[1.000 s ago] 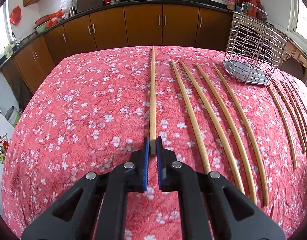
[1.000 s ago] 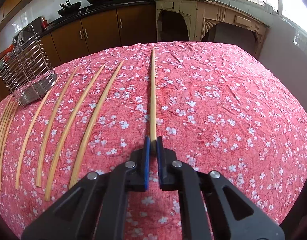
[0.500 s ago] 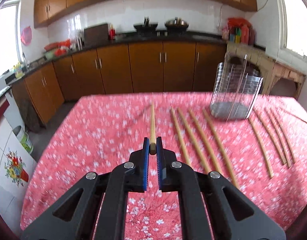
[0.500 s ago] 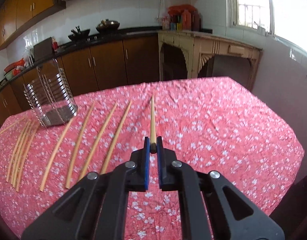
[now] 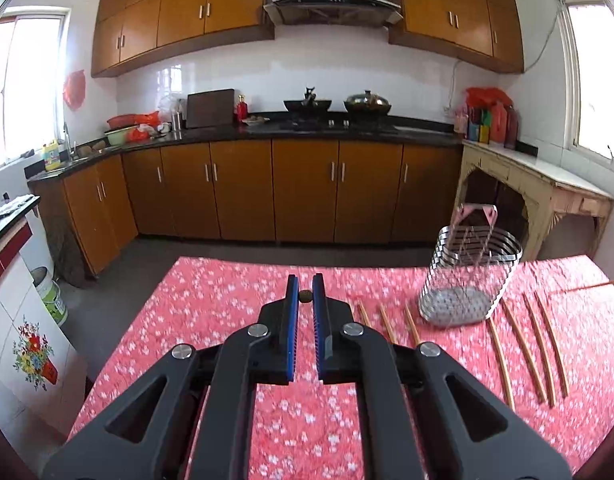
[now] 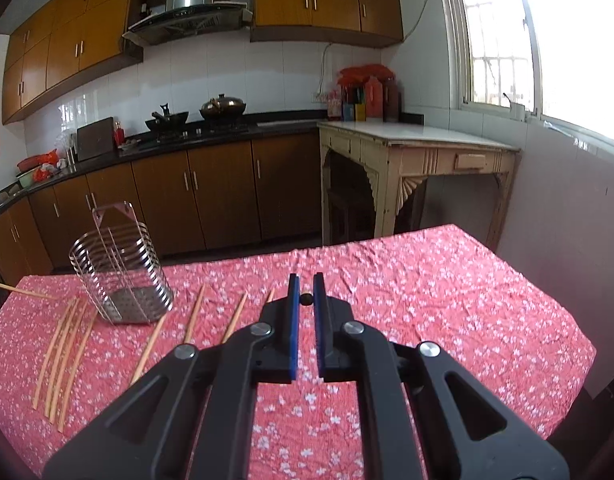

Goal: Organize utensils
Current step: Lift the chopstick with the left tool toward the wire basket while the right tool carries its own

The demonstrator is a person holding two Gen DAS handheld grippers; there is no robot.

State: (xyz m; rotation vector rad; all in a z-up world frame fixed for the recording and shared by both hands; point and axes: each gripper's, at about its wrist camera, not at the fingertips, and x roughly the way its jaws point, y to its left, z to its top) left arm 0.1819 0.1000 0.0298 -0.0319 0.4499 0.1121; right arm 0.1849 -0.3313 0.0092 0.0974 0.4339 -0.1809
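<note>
Here, two forward-looking views share one kitchen table covered by a red floral cloth [image 5: 211, 320].

In the left wrist view, the left gripper [image 5: 305, 297] sits low in the centre. Its blue-padded fingers are pressed almost together, pinching the butt end of a chopstick [image 5: 305, 297], which shows only as a small round dot between the pads, pointing straight away from the camera. Just right of the gripper, three loose chopsticks [image 5: 387, 322] lie on the cloth, their near ends hidden behind the black frame. Further right stands a wire utensil holder [image 5: 471, 276], upright on the cloth with nothing visible inside. Right of the holder, four more chopsticks [image 5: 527, 352] lie side by side. At the far right edge, a thin stick [image 5: 587, 286] shows above the cloth.

In the right wrist view, a thin stick [image 6: 15, 290] shows at the far left. Below it lie four chopsticks [image 6: 63, 356] close together. The same wire holder [image 6: 119, 268] stands next. Then come three separate chopsticks [image 6: 195, 318]. In the centre, the right gripper [image 6: 306, 299] is closed on the dark round end of another chopstick [image 6: 306, 299]. The cloth right of it [image 6: 467, 300] is bare.
</note>
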